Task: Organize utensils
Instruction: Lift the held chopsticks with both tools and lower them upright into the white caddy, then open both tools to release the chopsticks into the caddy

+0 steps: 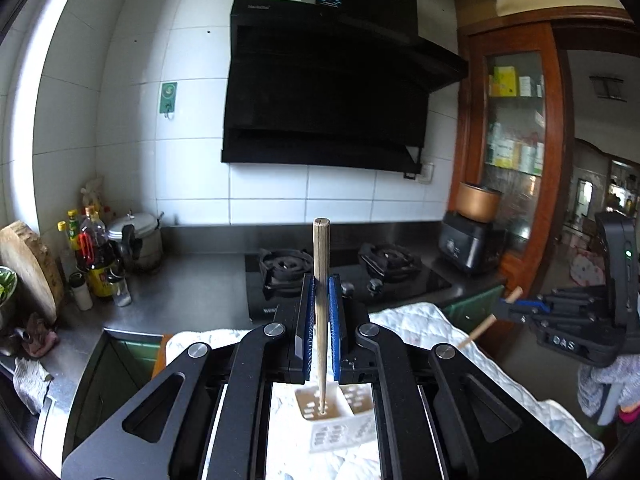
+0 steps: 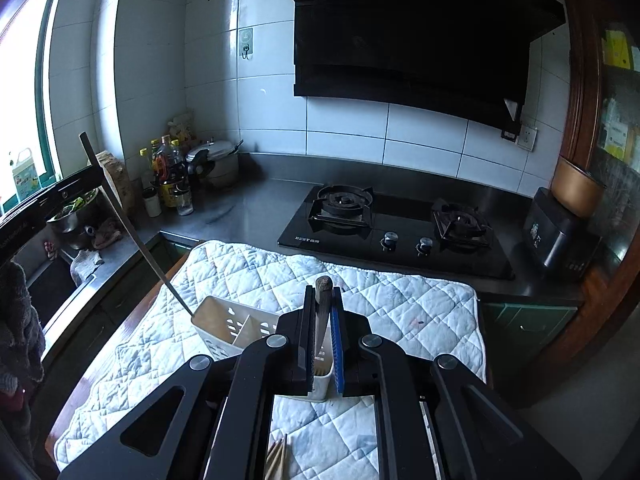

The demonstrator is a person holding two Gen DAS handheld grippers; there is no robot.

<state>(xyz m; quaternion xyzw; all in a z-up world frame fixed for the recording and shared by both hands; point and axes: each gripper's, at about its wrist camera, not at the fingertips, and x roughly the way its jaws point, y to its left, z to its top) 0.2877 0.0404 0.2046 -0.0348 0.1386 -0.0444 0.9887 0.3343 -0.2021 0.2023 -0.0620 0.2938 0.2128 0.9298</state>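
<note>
Big black range hood (image 1: 340, 80) looms ahead of both tongs, steel counter (image 2: 248, 208) below it; under them spreads the white quilted mat (image 2: 360, 292), with the white slotted plastic utensil caddy (image 2: 224, 326) sitting on it. The left gripper (image 1: 320, 312) is clamped tight on a slim wooden chopstick (image 1: 321, 264), tip over the caddy. The right gripper (image 2: 322, 336) pinches a darker chopstick (image 2: 323, 300) likewise. Light, stiff, probably smooth sticks: a mid-shaft grip looks wisest, since they could swivel
</note>
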